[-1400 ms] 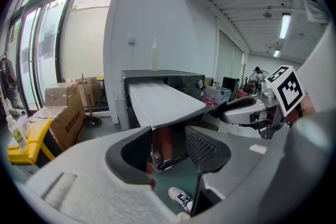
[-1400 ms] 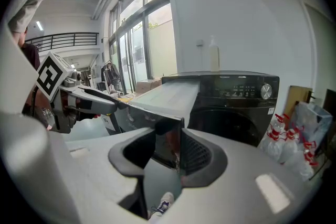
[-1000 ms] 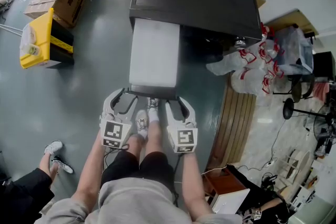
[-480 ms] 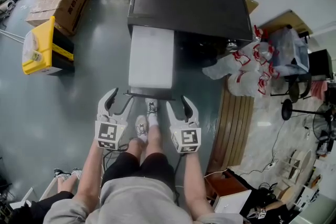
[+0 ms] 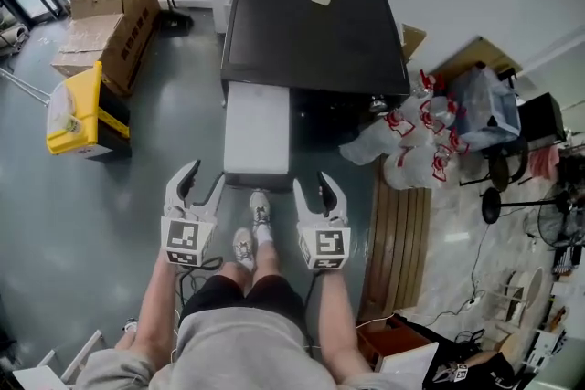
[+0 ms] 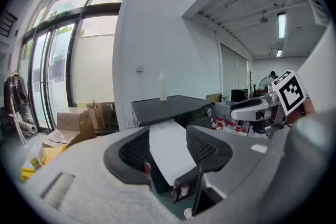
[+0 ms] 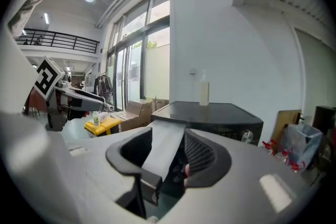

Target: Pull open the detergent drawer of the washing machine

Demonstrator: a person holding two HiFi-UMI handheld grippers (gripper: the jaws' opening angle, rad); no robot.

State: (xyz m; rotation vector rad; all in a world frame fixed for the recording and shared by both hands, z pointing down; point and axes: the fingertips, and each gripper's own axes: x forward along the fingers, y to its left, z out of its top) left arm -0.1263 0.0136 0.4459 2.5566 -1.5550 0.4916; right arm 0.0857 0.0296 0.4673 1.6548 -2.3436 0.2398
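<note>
Head view: the white detergent drawer (image 5: 258, 128) juts from the washing machine (image 5: 311, 32). We hold the left claw (image 5: 203, 178) and right claw (image 5: 315, 184) open, just narrowed slightly, empty, and farther from the drawer's front than before.

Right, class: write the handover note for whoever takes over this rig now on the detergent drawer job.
Left gripper: open, empty; jaws have just been closing slightly.
Right gripper: the same.
Drawer: pulled far out of the washing machine, its front end flanked by both grippers in the head view, neither touching it.
Done: drawer open.
Left: probably nothing; confirm it is fully out.
</note>
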